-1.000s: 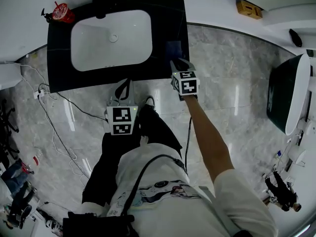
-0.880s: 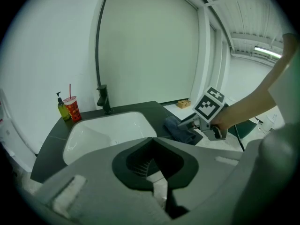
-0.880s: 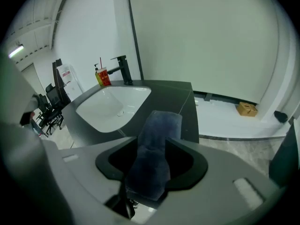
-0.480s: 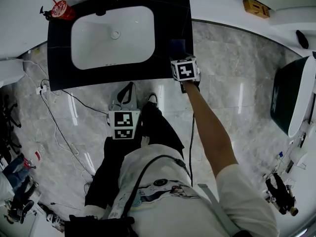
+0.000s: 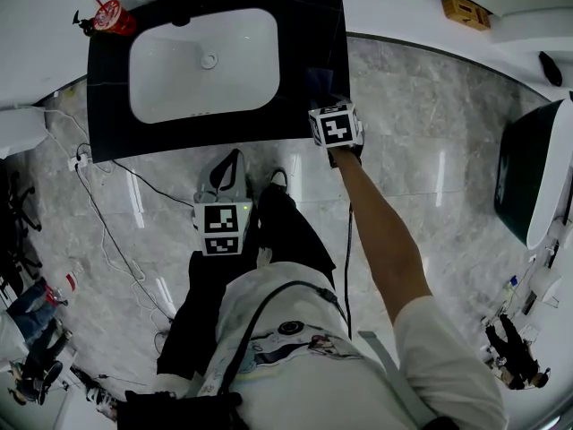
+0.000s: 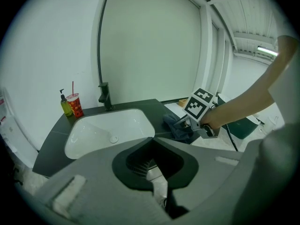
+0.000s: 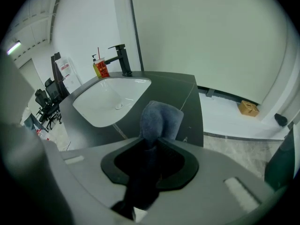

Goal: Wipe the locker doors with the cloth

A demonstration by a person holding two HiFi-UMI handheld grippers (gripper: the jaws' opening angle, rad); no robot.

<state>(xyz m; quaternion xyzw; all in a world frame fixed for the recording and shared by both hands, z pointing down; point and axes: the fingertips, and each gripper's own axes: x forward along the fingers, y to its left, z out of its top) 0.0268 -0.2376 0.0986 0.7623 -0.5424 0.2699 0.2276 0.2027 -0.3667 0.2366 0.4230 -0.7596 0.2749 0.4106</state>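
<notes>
- The right gripper [image 7: 149, 146] has its jaws closed tight on a blue-grey cloth [image 7: 160, 118]; a fold of the cloth stands up beyond the jaw tips.
- The cloth hangs over the right end of a black countertop [image 7: 185, 100], the surface around a white sink basin [image 7: 110, 100]. Whether it touches the countertop cannot be told.
- The left gripper [image 6: 154, 178] has its jaws drawn together with nothing between them. It is held low in front of the person, well apart from the cloth.
- A black faucet [image 7: 123, 59] stands behind the basin, with a red cup [image 7: 101, 68] beside it.
- No locker door can be made out in any view.
- Judged step: the cloth is in hand but wiping has not begun.
- The next move likely calls for carrying the cloth to a door face and pressing its free fold flat against it. The grip should stay firm through each stroke.
</notes>
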